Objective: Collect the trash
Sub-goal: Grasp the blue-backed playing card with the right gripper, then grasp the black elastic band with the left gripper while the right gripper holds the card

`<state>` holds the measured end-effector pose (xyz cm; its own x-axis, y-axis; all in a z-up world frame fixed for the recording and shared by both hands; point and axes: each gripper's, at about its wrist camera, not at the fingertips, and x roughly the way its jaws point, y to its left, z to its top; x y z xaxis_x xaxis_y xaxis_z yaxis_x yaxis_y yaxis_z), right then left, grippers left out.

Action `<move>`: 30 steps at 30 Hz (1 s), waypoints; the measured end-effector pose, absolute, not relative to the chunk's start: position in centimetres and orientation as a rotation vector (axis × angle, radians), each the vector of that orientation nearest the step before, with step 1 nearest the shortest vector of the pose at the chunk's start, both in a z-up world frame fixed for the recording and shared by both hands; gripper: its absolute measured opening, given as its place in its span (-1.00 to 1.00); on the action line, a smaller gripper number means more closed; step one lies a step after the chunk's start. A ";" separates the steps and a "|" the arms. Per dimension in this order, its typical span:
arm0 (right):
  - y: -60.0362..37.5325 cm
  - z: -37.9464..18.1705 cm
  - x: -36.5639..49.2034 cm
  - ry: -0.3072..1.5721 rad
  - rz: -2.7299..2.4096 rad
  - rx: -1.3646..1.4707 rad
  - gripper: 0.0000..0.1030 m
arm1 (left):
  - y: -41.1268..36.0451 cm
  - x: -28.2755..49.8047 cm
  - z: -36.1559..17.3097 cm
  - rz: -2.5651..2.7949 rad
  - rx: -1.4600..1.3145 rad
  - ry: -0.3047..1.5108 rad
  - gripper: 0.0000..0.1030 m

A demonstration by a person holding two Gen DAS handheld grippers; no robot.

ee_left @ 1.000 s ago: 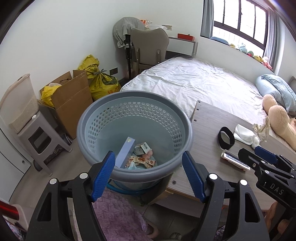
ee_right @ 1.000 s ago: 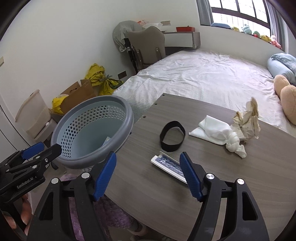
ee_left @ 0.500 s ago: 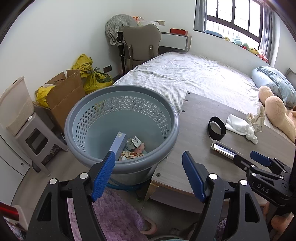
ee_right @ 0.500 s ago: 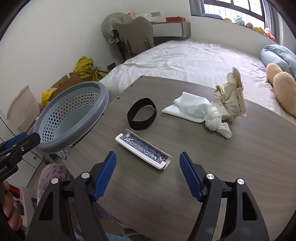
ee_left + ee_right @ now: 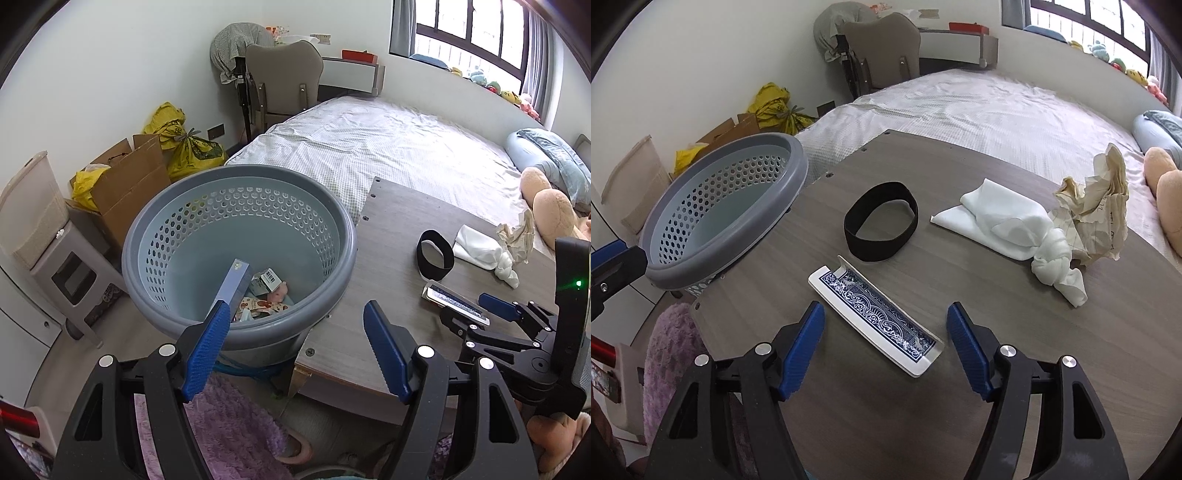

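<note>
A grey perforated basket (image 5: 236, 192) stands left of the wooden table (image 5: 849, 406), with a blue box (image 5: 232, 288) and wrappers inside. On the table lie a blue-patterned card box (image 5: 873, 314), a black band (image 5: 881, 227), a white cloth (image 5: 1015, 229) and crumpled paper (image 5: 1097, 206). My right gripper (image 5: 886, 328) is open, low over the table, its jaws on either side of the card box. My left gripper (image 5: 295, 347) is open and empty, above the basket's near rim. The right gripper also shows in the left wrist view (image 5: 469, 314).
A bed (image 5: 388, 147) lies behind the table, with a plush toy (image 5: 554, 210) at its right. A cardboard box (image 5: 125, 184), yellow bags (image 5: 184, 147) and a plastic stool (image 5: 66, 266) stand by the left wall. A purple rug (image 5: 229, 435) lies on the floor below.
My right gripper has moved forward and down over the table until the card box lies between its jaws. My left gripper has pulled back a little from the basket.
</note>
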<state>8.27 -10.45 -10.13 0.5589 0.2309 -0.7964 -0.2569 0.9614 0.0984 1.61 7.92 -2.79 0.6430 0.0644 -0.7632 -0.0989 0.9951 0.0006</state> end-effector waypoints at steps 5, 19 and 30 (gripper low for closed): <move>-10.0 -10.2 8.5 0.932 0.286 -0.057 0.25 | 7.6 2.0 -2.9 0.089 -0.038 0.877 0.39; -10.9 -9.6 7.1 0.905 0.330 0.004 -0.61 | 7.0 2.5 -3.1 0.075 -0.040 0.885 0.39; -16.1 -7.8 5.0 0.862 0.266 0.142 -0.62 | 2.6 5.1 -3.7 -0.028 -0.019 0.910 0.39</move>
<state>5.02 -16.12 -7.82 0.6211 0.2873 -0.7292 -0.1730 0.9577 0.2300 5.11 2.61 -3.71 0.6135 -0.0323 -0.7891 0.0165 0.9995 -0.0280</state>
